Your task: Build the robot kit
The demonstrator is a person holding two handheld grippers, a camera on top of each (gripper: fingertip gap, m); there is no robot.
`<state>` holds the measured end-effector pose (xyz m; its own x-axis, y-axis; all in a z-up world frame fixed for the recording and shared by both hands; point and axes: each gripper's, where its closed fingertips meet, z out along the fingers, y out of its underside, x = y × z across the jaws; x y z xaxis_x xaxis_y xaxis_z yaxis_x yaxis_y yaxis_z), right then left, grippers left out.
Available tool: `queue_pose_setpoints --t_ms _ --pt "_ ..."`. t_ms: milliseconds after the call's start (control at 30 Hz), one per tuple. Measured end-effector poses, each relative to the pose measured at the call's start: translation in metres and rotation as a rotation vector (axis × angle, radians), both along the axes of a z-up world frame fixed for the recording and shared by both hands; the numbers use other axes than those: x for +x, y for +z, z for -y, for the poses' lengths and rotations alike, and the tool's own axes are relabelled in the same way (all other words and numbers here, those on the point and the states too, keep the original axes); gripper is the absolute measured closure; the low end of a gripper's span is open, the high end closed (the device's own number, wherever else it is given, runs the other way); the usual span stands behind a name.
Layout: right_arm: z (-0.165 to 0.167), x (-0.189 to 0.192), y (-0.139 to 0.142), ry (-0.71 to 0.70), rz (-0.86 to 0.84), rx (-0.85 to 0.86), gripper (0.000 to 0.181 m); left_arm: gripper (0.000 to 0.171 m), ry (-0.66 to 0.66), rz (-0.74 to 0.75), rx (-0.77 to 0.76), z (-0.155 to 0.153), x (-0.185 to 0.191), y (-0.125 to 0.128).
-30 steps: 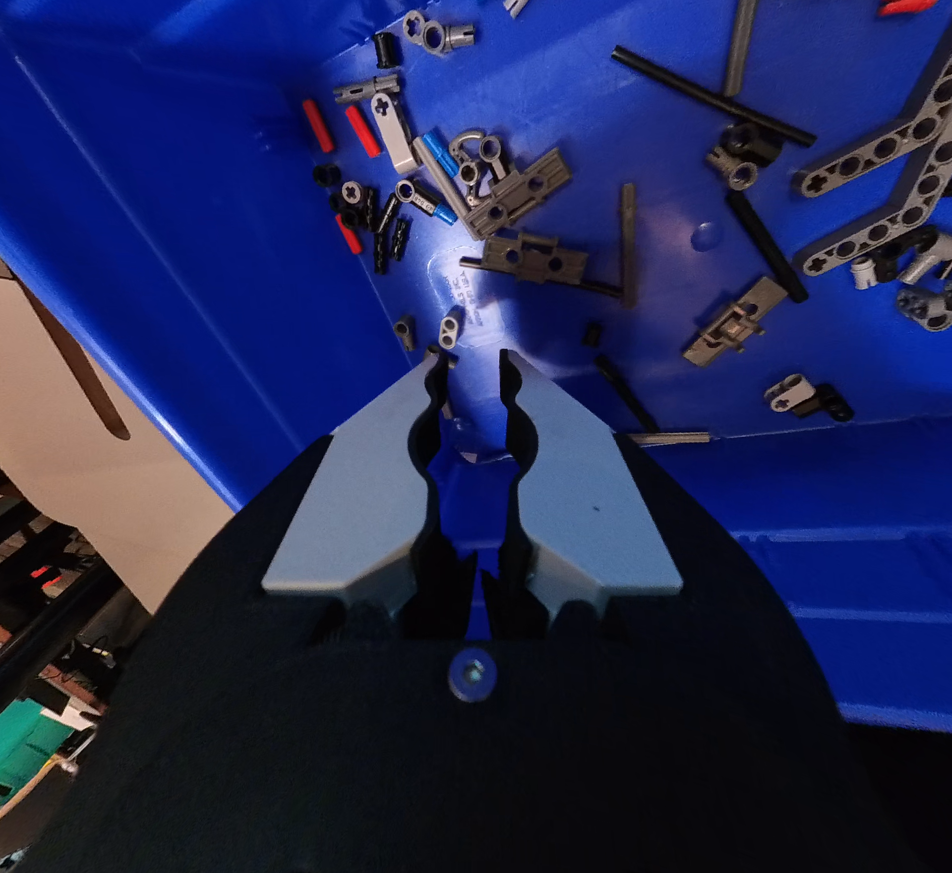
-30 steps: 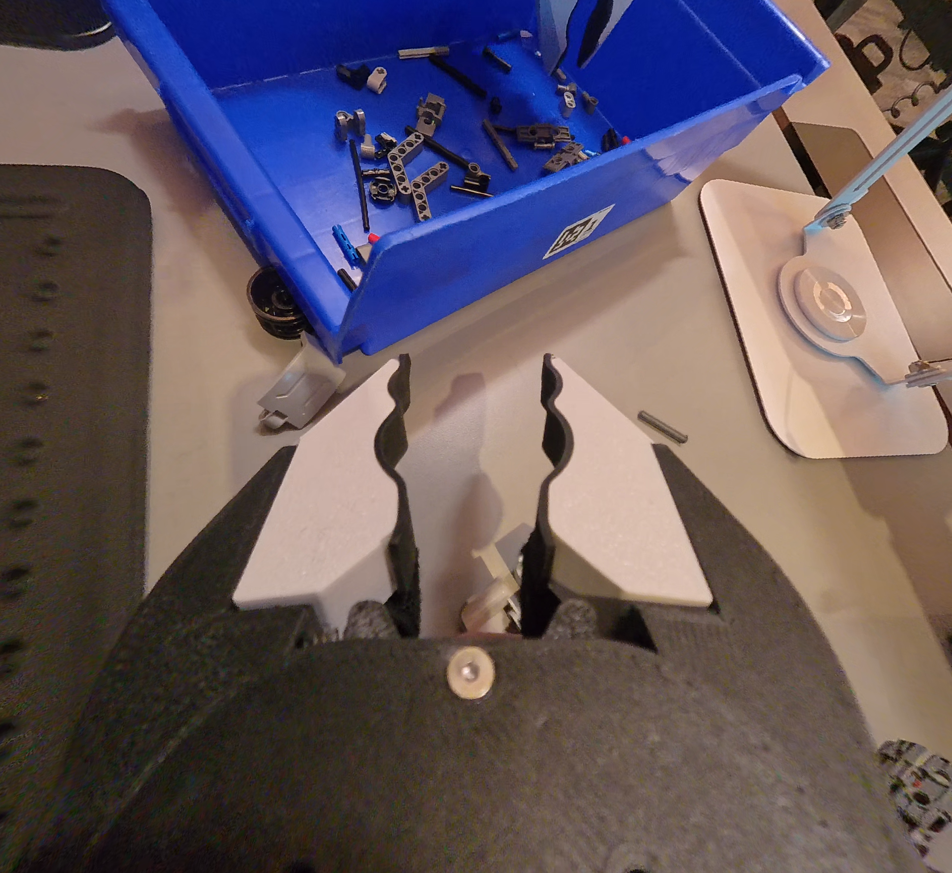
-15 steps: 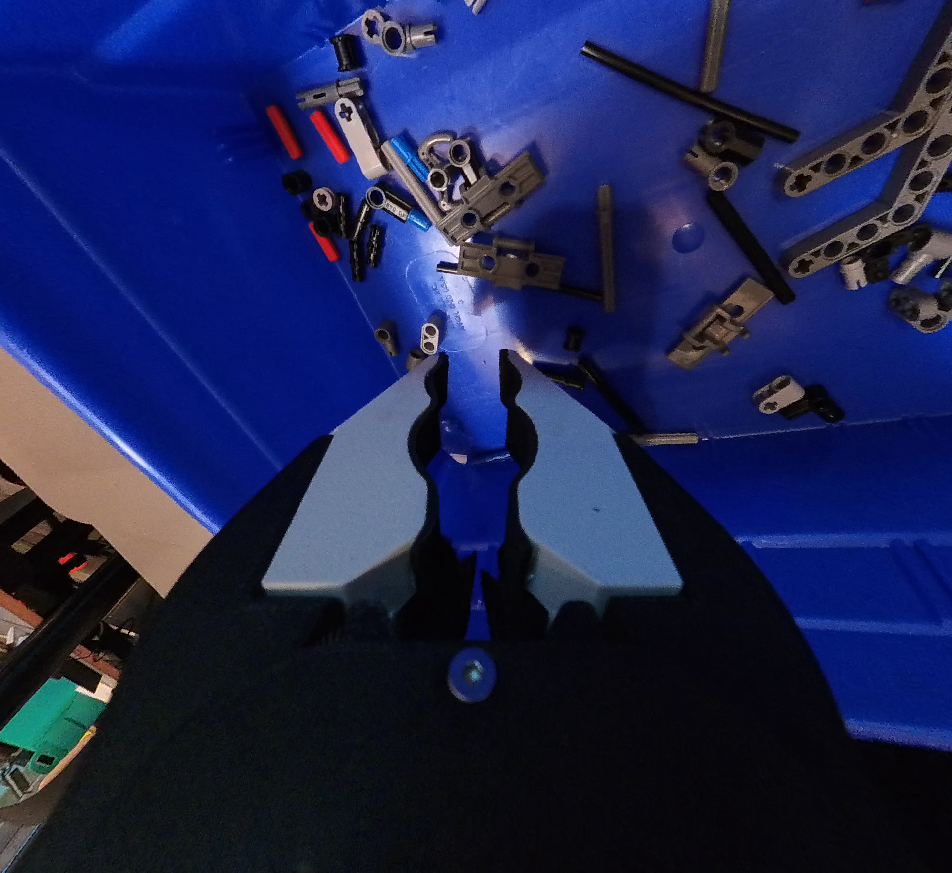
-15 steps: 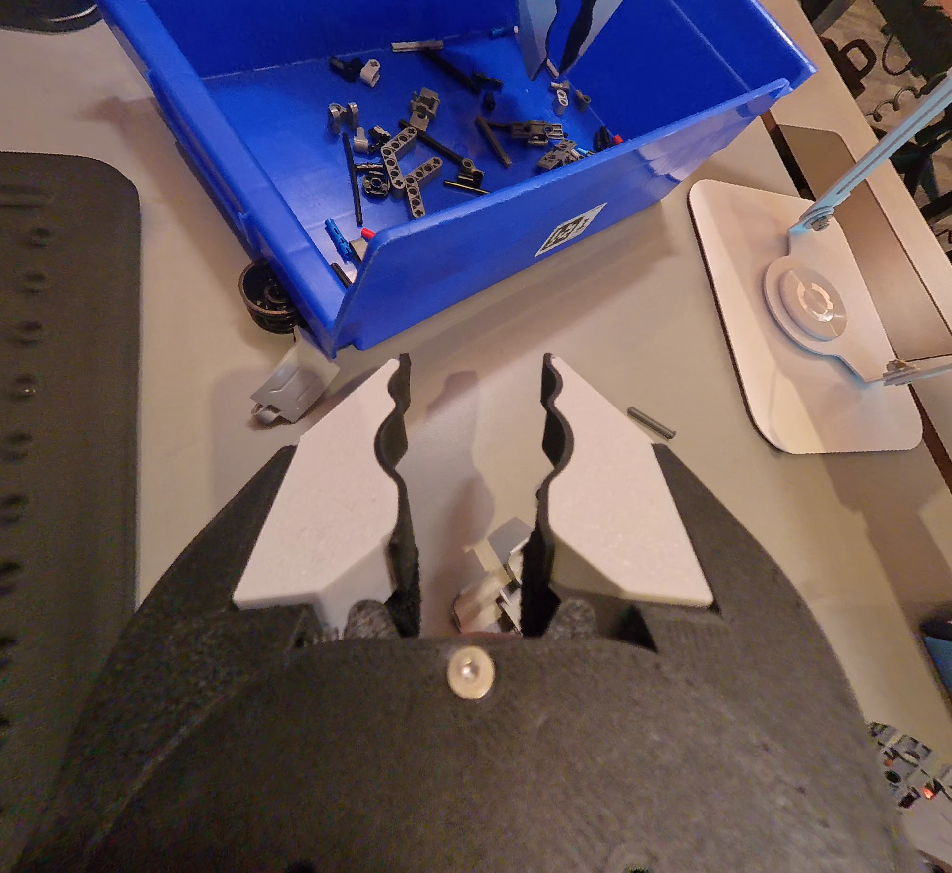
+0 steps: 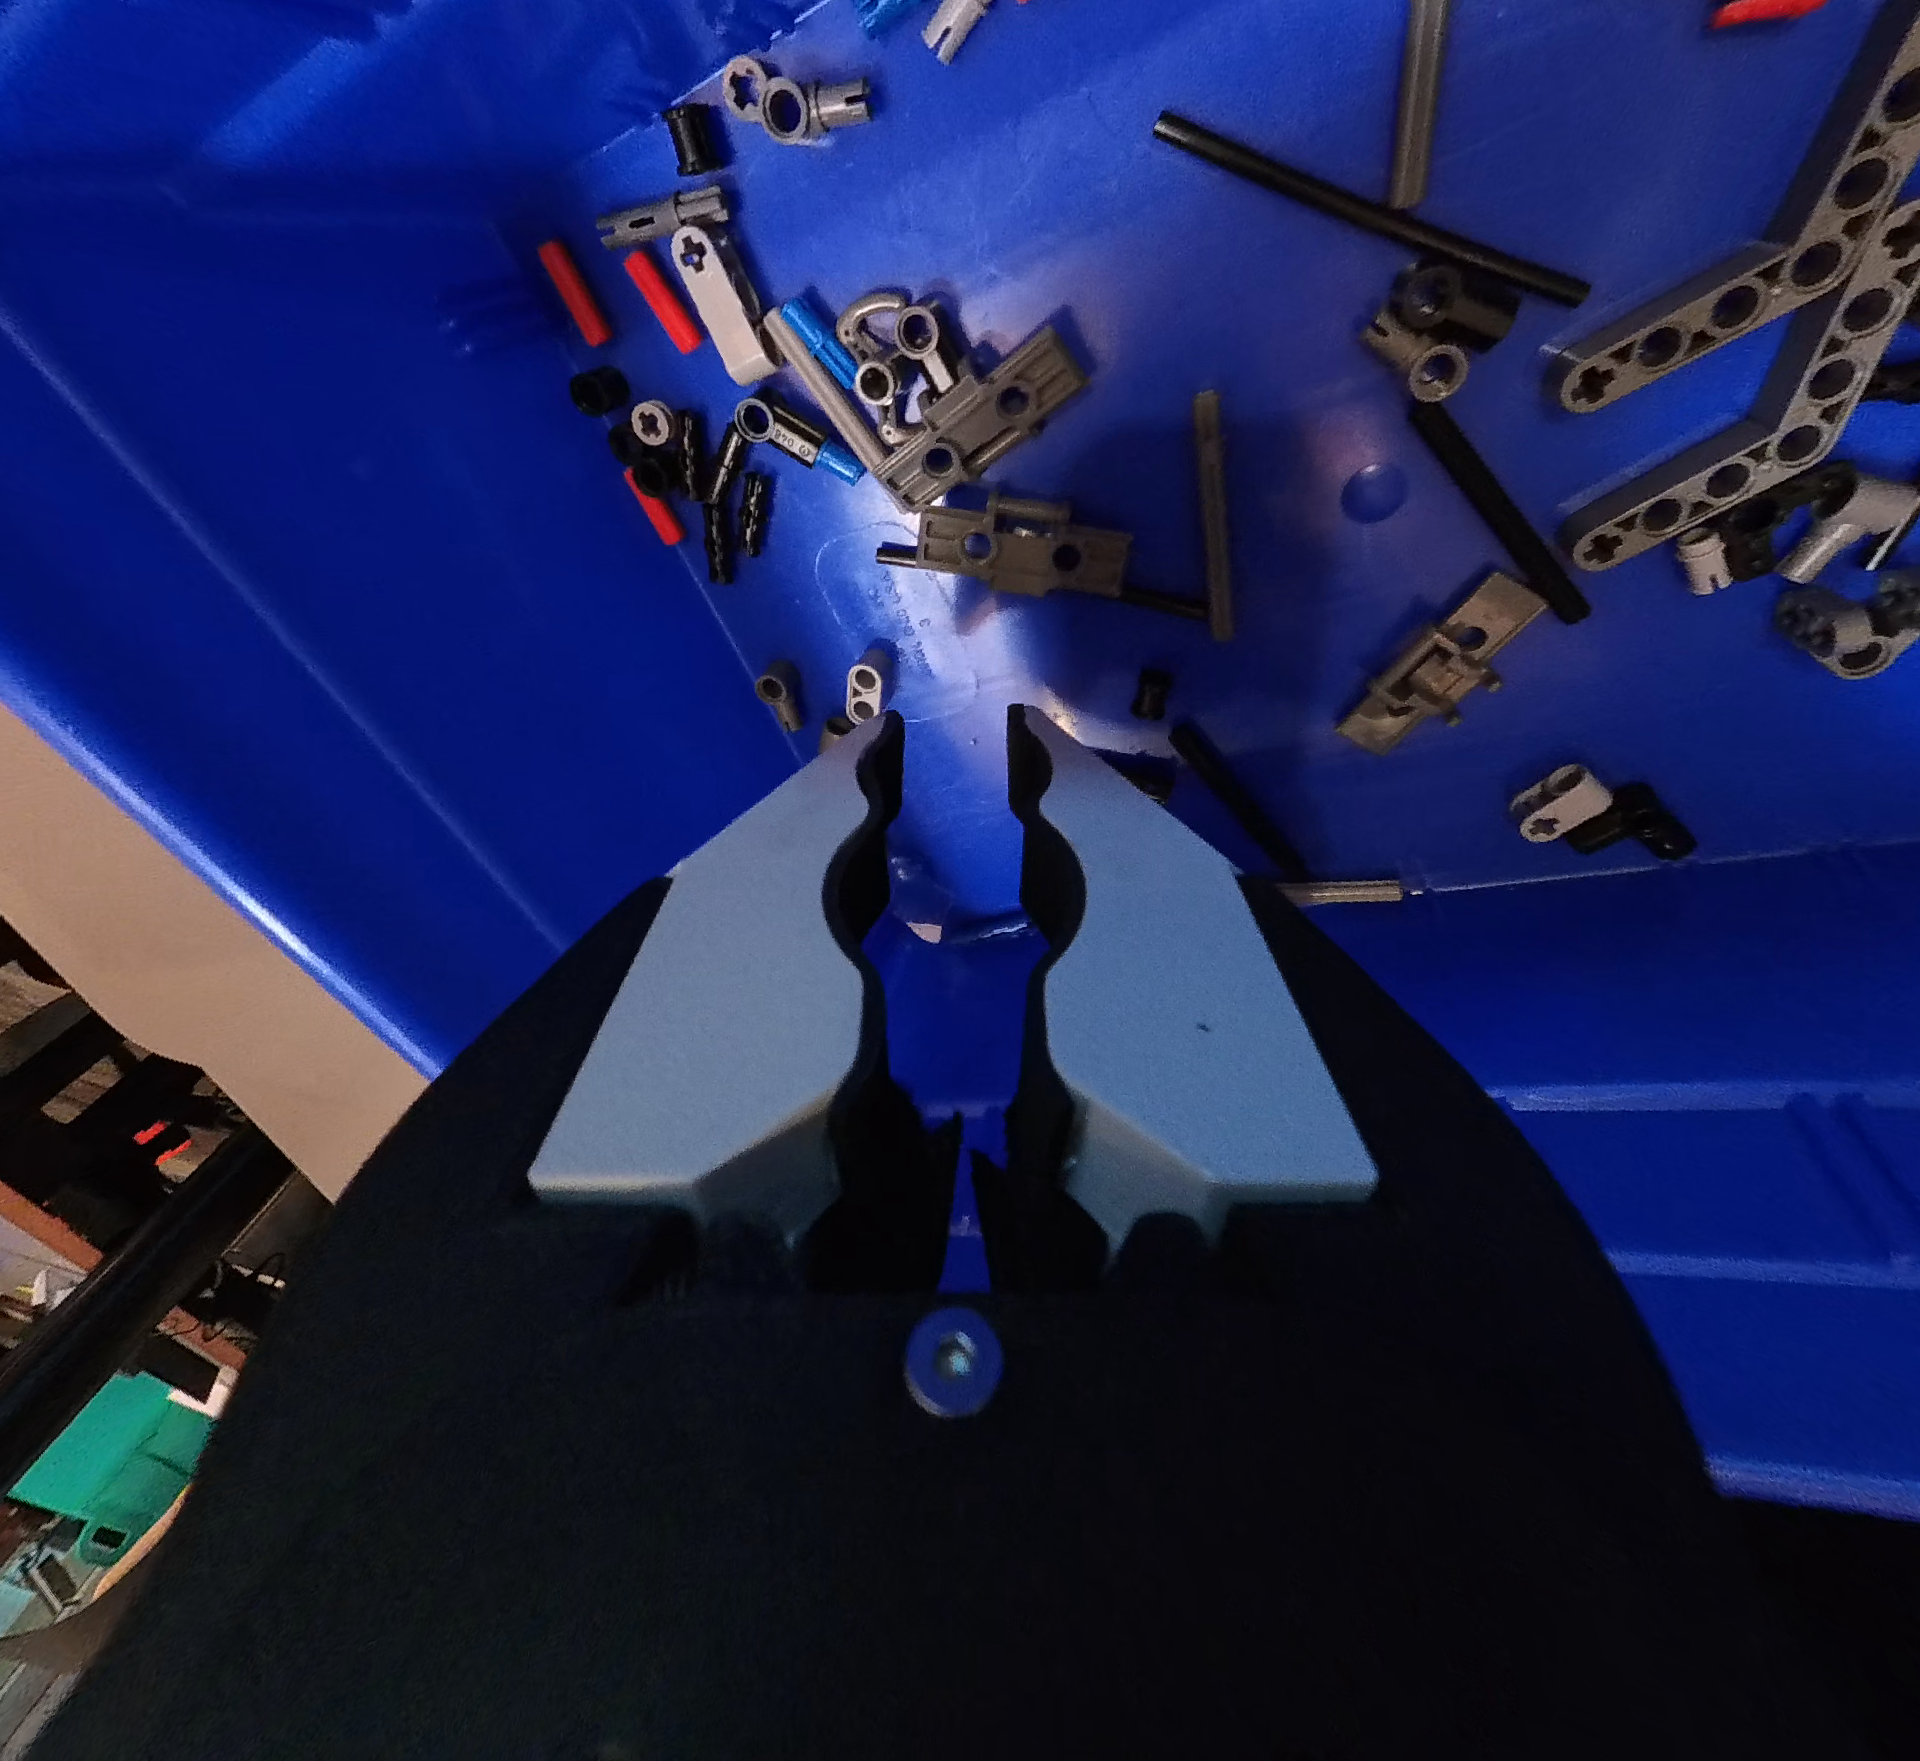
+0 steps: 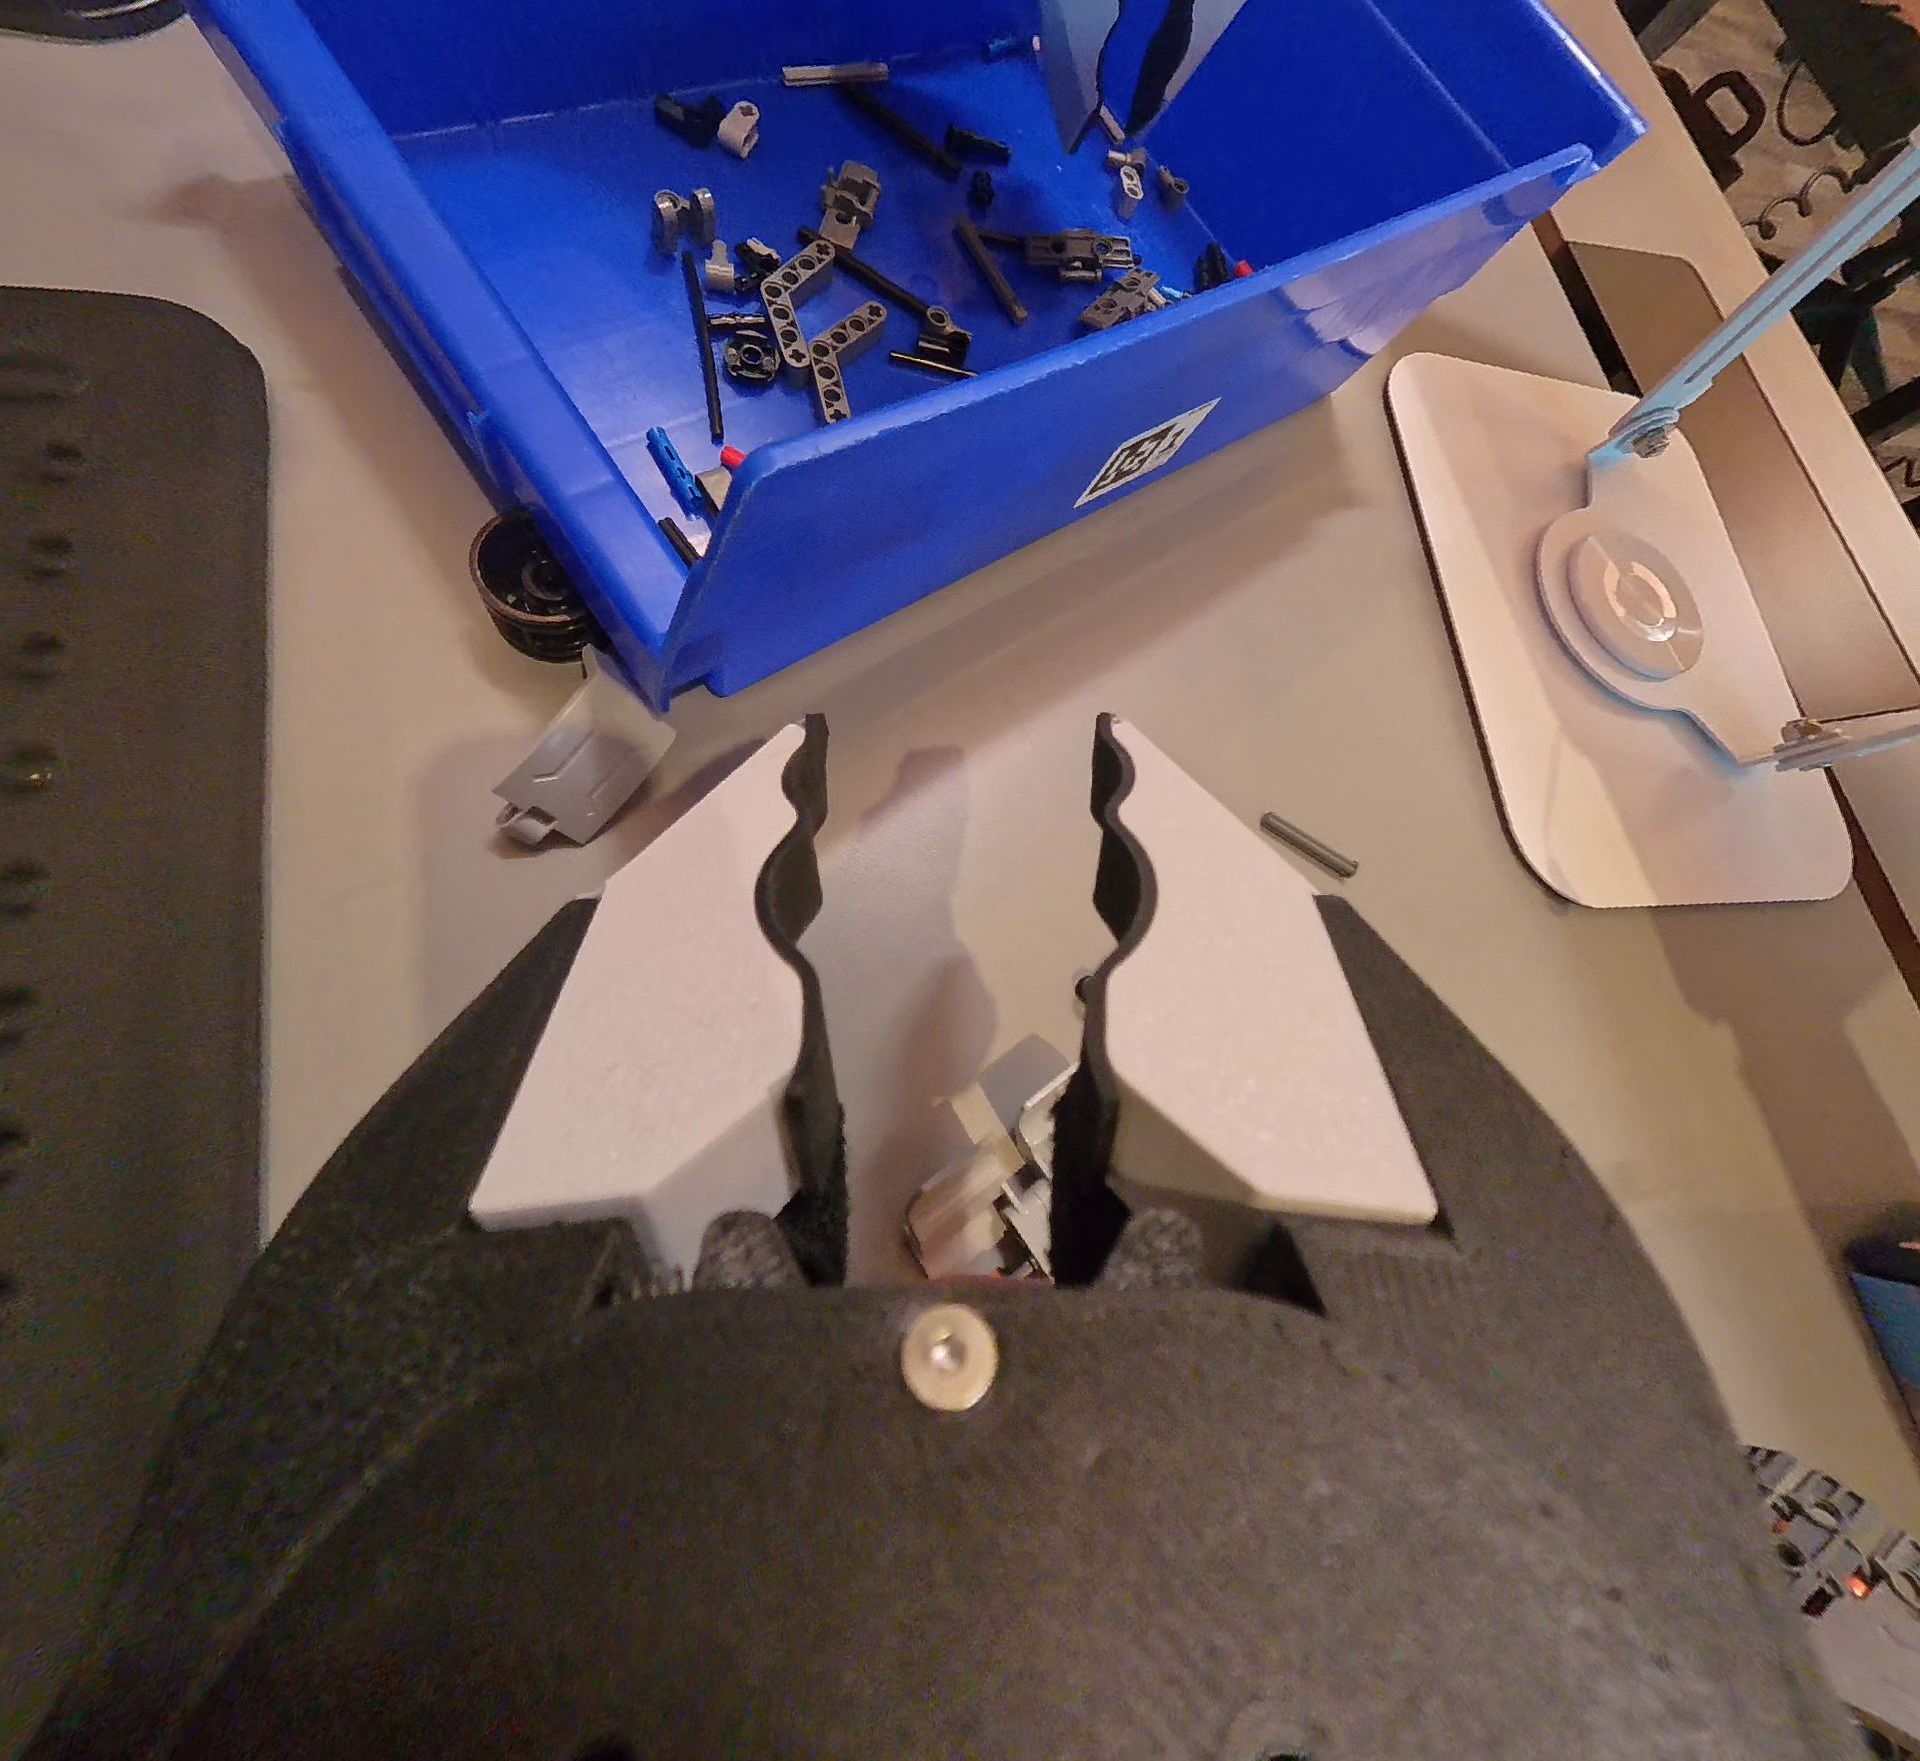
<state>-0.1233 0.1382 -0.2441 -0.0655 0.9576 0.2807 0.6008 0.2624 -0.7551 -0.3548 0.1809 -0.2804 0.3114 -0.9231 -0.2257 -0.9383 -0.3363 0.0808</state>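
**Left tongs inside the blue bin, right tongs over the table**

The left gripper (image 5: 954, 724) sits low in the blue bin (image 5: 312, 485), jaws slightly apart and empty; a small grey two-hole connector (image 5: 865, 688) lies just at 11 o'clock of its tips, a dark grey beam (image 5: 1023, 553) at 12; the right gripper (image 6: 954, 724), jaws apart, hangs over the table (image 6: 1195, 672) with a grey panel piece (image 6: 571, 771) at 9 o'clock and a short dark axle (image 6: 1307, 844) at 3

My left hand-held gripper (image 5: 954, 724) now sits slightly higher above the blue bin's (image 5: 312, 568) floor, jaws parted a little wider. My right hand-held gripper (image 6: 954, 724) has drawn slightly back from that bin.
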Motion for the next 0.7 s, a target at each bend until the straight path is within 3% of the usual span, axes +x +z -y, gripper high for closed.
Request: queue_pose_setpoints --t_ms 700 --pt "-0.0020 0.0010 -0.0037 -0.002 0.014 0.002 0.132 0.154 -0.003 -0.002 -0.001 0.0005 0.0005 -0.0002"
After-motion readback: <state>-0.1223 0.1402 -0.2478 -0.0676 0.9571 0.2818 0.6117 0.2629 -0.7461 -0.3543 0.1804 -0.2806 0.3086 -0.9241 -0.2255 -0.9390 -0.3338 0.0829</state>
